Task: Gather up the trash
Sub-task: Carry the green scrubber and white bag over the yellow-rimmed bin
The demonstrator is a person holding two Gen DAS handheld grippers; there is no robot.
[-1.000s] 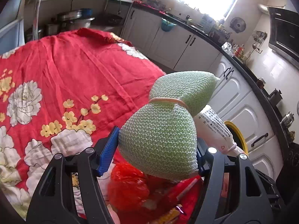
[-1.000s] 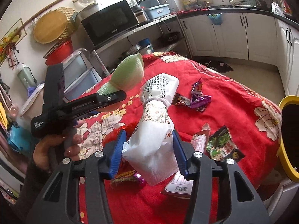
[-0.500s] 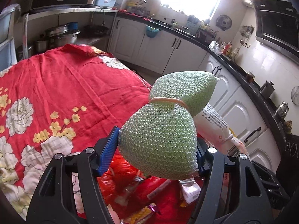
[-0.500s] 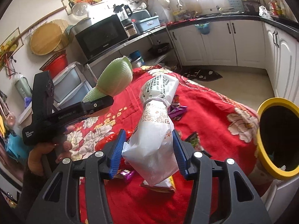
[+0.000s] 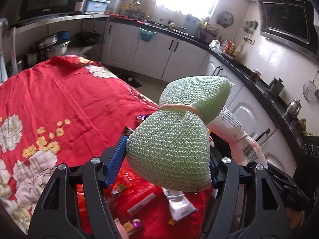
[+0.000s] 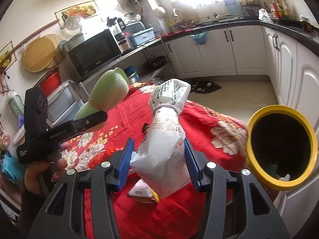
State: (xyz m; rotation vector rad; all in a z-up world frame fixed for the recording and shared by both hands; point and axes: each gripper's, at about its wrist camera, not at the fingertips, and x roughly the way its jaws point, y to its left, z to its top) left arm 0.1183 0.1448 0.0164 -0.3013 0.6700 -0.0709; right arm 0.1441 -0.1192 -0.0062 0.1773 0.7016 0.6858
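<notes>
The right gripper (image 6: 159, 159) has its jaws clenched on a white plastic bag (image 6: 165, 139), crinkly and printed, cinched at the neck by a pale elastic band; the left gripper (image 5: 167, 159) grasps a green foam-net bundle (image 5: 171, 149), soft, knitted-looking and springy, pinched into two lobes by an orange rubber band. Both loads hang clear above the desk under its red floral cloth (image 6: 199, 119), where flat foil and paper wrappers (image 5: 147, 199) lie loose. To do this step well, I would carry each bundle over the round mouth of the yellow-rimmed bin (image 6: 279, 109), just beside the desk's edge on the right, one at a time, and release only when centred, since the light bag could catch the rim and the foam may bounce. Beyond stand white cabinets (image 6: 219, 55) and a black microwave (image 6: 93, 53).
</notes>
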